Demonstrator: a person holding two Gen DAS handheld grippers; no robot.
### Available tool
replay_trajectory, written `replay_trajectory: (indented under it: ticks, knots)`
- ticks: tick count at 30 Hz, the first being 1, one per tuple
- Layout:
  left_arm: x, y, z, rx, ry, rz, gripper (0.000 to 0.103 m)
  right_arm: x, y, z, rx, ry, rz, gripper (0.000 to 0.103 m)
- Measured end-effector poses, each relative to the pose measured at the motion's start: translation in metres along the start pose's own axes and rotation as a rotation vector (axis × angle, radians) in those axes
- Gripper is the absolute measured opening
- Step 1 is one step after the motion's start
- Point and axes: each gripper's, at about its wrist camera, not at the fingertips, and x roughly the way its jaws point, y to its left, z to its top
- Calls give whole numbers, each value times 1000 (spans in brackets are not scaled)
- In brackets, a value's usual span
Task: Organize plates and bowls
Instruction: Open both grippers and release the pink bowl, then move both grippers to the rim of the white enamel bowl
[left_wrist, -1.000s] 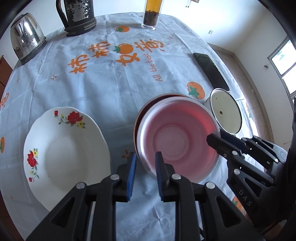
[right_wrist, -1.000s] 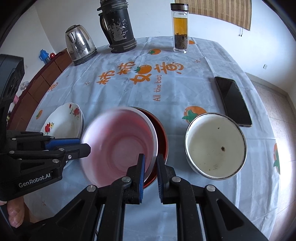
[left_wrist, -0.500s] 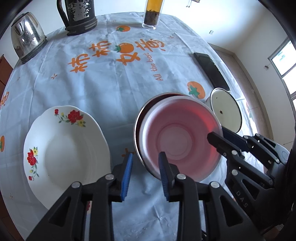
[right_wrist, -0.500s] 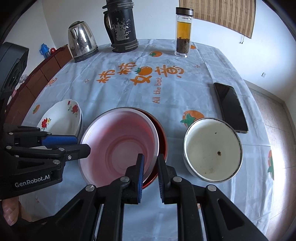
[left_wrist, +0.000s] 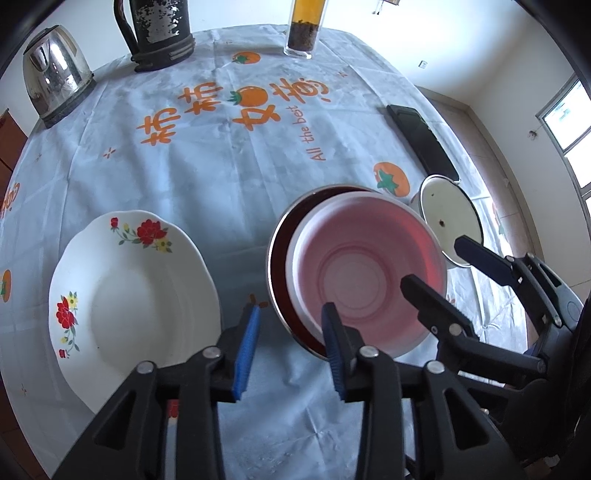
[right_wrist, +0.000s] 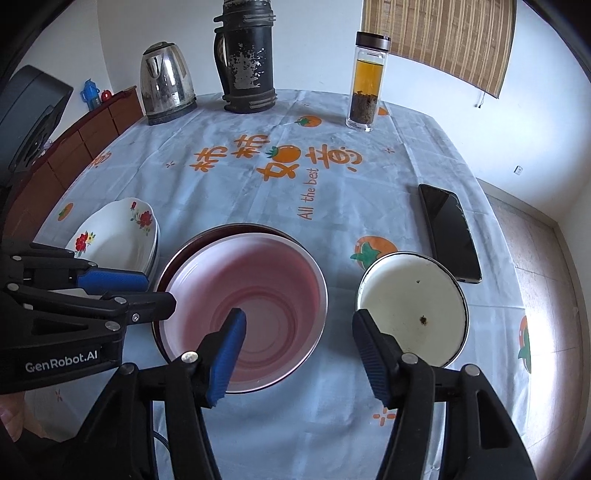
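Pink bowl (right_wrist: 255, 295) sits nested in the red bowl (left_wrist: 280, 266); left claw (left_wrist: 291, 332) and right claw (right_wrist: 299, 332) have just been opening, gripping nothing.

bare tablecloth (right_wrist: 236, 192) centre, kettle (right_wrist: 166, 92) behind

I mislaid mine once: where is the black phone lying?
The phone lies flat near the table's right edge in the right wrist view, just behind the white enamel bowl.

Kettle (right_wrist: 167, 85), flask (right_wrist: 248, 59), tea bottle (right_wrist: 366, 81), phone (right_wrist: 448, 232)
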Motion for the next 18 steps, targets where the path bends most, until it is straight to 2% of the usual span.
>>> replay_trajectory:
  ticks: [4, 11, 18]
  knots:
    - [-4, -2, 1, 5, -12, 4, 43, -3, -2, 0, 7, -14, -1, 62]
    - [-7, -2, 1, -19, -12, 29, 61, -10, -9, -3, 36, -36, 1, 62]
    - [-16, -12, 2, 8, -41, 46, 68, -23, -19, -8, 66, -74, -2, 62]
